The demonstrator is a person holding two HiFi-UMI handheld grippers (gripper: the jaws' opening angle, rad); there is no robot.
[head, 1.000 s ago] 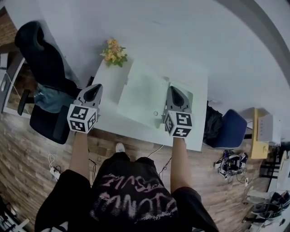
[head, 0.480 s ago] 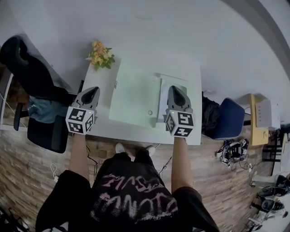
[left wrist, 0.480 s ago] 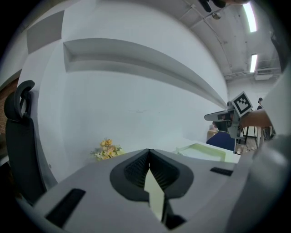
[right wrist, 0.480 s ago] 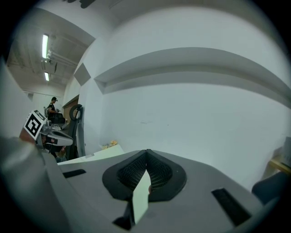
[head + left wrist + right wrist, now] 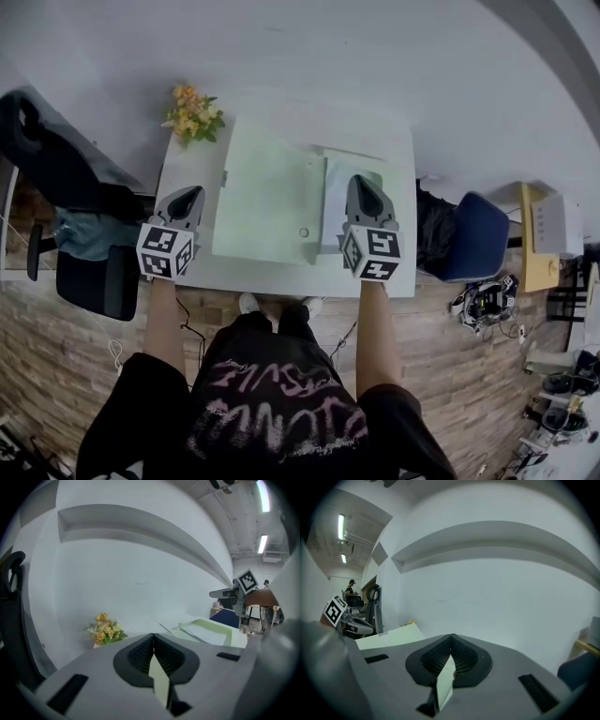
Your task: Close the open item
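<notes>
A flat pale green box lies open on the white table (image 5: 187, 164). Its wide lid (image 5: 267, 192) is spread to the left and its shallower base (image 5: 342, 187) to the right, holding a white sheet. The lid carries a small round button (image 5: 303, 232) near its front edge. My left gripper (image 5: 192, 194) hovers shut over the table's left edge, left of the lid, holding nothing. My right gripper (image 5: 361, 180) is shut and empty above the base's right side. The left gripper view shows the box (image 5: 211, 630) ahead to the right; the right gripper view shows the lid (image 5: 393, 637) at the left.
A bunch of yellow flowers (image 5: 190, 111) stands at the table's back left corner. A black office chair (image 5: 56, 178) is left of the table and a blue chair (image 5: 473, 244) right of it. A white wall (image 5: 309, 47) runs behind the table.
The head view has swung, so the table and box now sit squarer and further left in the picture. Both grippers stay shut at nearly the same places.
</notes>
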